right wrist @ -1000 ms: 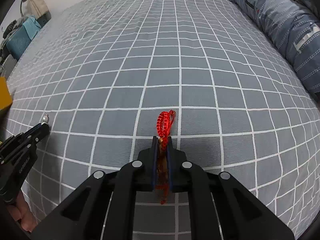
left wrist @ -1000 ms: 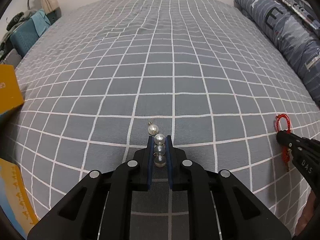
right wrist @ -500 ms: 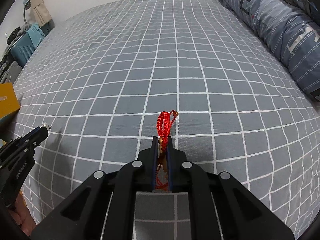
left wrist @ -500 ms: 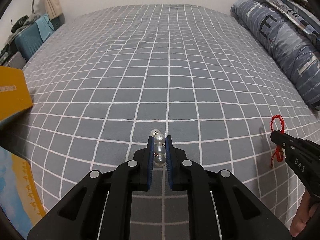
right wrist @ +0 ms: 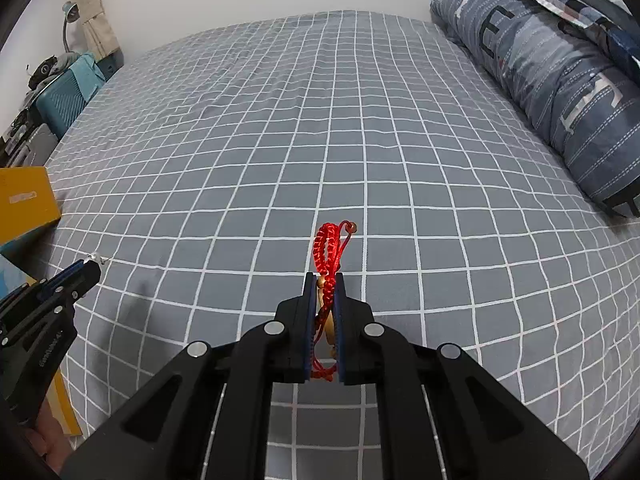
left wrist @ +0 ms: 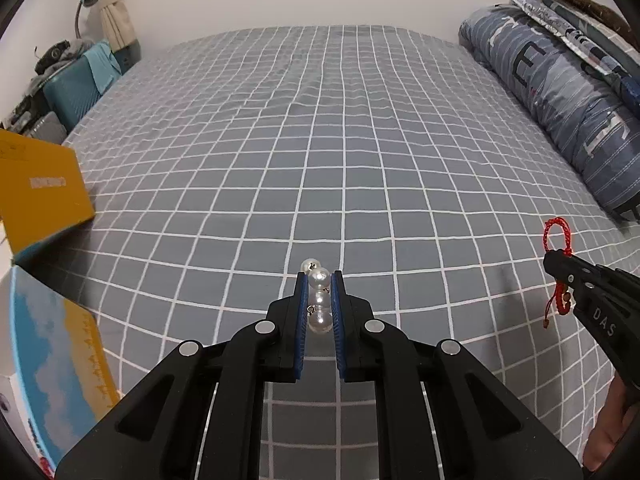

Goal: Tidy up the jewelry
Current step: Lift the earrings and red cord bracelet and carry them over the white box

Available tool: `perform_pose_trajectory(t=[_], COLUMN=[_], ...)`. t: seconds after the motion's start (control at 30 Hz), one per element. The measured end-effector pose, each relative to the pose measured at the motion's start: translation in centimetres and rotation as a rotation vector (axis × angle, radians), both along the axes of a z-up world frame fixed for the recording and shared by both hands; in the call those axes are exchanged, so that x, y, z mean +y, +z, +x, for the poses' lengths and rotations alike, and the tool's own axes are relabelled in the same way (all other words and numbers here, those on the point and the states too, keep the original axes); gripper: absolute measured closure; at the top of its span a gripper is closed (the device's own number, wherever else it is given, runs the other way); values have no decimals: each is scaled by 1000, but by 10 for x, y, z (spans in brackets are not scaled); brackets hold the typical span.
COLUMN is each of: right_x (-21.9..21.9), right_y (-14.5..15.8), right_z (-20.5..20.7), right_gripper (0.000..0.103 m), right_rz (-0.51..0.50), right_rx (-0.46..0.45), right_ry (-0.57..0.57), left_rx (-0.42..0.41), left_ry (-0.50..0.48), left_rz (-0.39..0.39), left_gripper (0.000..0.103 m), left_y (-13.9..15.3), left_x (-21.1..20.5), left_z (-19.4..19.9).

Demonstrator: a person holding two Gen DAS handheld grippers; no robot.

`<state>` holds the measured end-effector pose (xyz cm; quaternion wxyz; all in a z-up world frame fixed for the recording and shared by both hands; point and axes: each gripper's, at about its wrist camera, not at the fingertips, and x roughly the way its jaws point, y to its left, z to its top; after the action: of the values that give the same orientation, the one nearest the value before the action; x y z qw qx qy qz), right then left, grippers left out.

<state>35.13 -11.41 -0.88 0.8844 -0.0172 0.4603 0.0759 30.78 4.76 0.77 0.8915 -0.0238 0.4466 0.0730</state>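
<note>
Now, in the left view the left gripper (left wrist: 319, 280) pinches a pearl string (left wrist: 319, 300) above the bed (left wrist: 320, 160), and in the right view the right gripper (right wrist: 323, 280) pinches a red bracelet (right wrist: 327, 256) between nearly closed fingers.

Left gripper (left wrist: 319, 280): matte black, two straight fingers lined with ribbed blue pads (left wrist: 301, 320). Each finger joins angled black link arms fixed by round silver screws (left wrist: 263, 326). Right gripper (right wrist: 323, 280): identical build, blue pads, silver screws. Seen from the side, its black body carries white lettering "DAS"; a bare hand (left wrist: 608, 428) shows beneath it.
</note>
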Motion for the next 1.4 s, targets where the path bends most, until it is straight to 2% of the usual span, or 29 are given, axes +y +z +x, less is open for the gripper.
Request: perform_pose_trajectory(t=[0.9,1.4], right_x=[23,52], right_y=[56,81], right_z=[-44,-69], right_gripper=[96,96], right_rz=[-10,5], right_rx=[-71,-105], right_ry=[48,100], left_rx=[-59,-100], left_ry=[10,35], left_rz=[21,28], left_gripper=[92,92], left_y=[58,91], left_x=[5,27], left_z=[-50,-89])
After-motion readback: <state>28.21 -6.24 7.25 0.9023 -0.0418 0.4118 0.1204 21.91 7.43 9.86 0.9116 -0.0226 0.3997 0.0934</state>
